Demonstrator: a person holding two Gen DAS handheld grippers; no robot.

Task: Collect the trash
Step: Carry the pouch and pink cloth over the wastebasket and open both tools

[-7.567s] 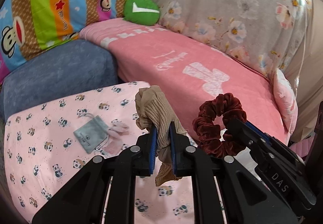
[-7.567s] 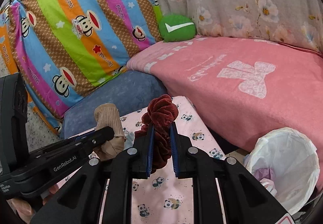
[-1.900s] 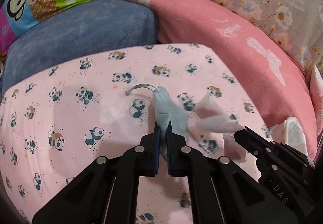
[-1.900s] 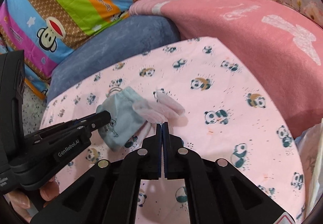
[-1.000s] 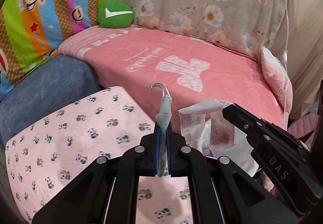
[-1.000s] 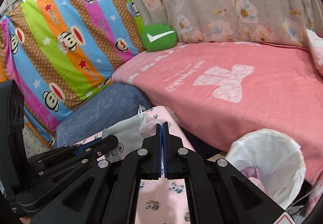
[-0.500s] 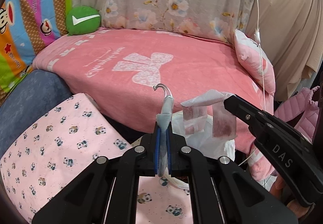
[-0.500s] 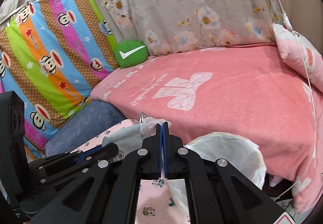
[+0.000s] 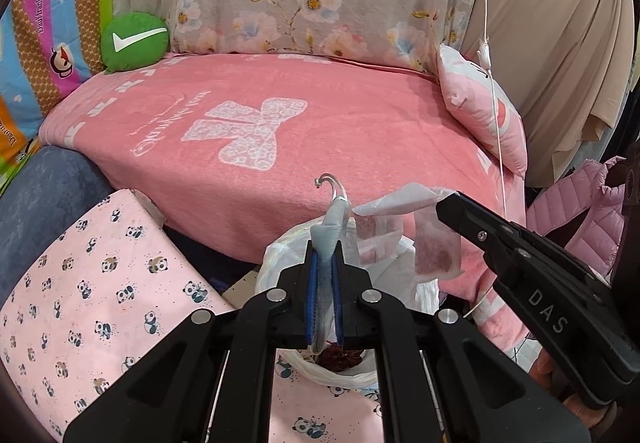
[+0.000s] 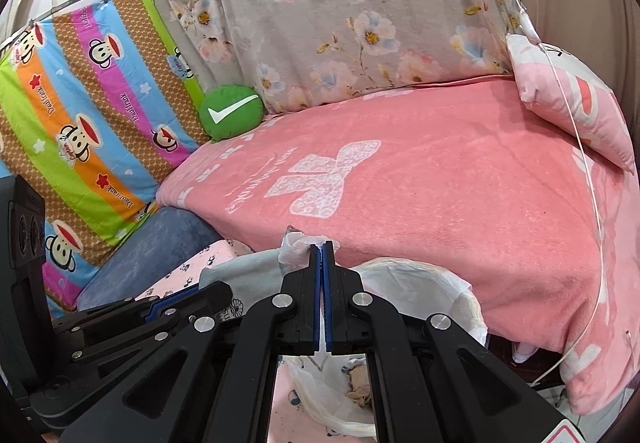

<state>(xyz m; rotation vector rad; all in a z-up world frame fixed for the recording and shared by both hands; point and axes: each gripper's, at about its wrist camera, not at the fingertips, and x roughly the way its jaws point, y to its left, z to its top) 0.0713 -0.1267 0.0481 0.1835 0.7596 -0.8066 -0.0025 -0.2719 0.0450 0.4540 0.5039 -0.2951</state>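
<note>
Bright, even indoor daylight across both views; colours saturated, no harsh glare. Soft shadow under the near edge of the pink blanket (image 9: pixel 256 131) and beneath the gripper arms. Strong fisheye bending toward the edges, black vignette in every corner. Sharp through the centre; slight softness at the far floral sheet (image 10: pixel 360 23) and rim areas. Mild overexposure far left, upper corner of right-wrist view.

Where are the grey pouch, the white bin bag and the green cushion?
grey pouch (image 9: pixel 329 239), left wrist view: its top above the fingers.
white bin bag (image 9: pixel 404 279), left wrist view: inner wall.
green cushion (image 10: pixel 231 112), right wrist view: its front face.
</note>
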